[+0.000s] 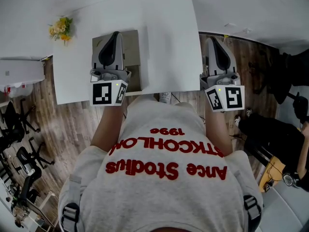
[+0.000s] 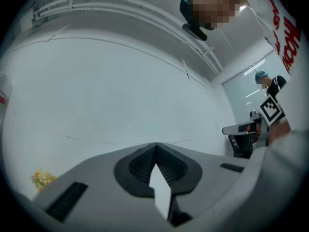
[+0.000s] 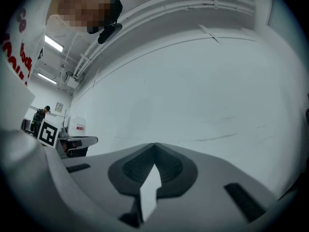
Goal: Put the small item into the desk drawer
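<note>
On desk (image 1: 164, 42), left to right. Sitting at far-left corner: flowers (image 1: 60, 29). Hovering over tan panel (image 1: 131, 47) set into desk: left gripper (image 1: 116, 35), jaws pressing together, pinching nothing. Hanging just beside desk's right edge, over wood floor (image 1: 244, 52): right gripper (image 1: 213, 40), jaws likewise pressing together, holding nothing. Small item: appearing in no view, so place impossible to tell.
</note>
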`<state>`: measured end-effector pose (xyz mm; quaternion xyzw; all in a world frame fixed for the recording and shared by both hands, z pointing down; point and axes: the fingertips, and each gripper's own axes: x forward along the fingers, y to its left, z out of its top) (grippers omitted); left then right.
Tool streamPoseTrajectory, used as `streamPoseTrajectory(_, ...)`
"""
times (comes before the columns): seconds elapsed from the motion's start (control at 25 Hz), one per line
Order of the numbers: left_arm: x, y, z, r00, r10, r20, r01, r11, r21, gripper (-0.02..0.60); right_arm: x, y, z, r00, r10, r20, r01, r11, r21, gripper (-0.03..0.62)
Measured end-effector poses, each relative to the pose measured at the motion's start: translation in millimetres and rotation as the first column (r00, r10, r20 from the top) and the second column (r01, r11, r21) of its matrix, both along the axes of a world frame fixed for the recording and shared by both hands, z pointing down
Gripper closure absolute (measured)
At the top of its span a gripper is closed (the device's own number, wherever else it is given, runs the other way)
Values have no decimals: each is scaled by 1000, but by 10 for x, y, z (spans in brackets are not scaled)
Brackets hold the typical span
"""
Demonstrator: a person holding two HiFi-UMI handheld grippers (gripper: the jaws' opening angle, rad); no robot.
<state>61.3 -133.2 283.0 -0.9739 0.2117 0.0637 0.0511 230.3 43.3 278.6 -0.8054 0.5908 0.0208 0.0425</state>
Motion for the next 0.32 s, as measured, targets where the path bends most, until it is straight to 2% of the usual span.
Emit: streamPoseTrajectory(0.32, 4, 9, -14, 1000, 6, -6, -6, 1000, 3, 575, 10, 40, -26, 1000, 15, -9, -15, 1000, 4, 589)
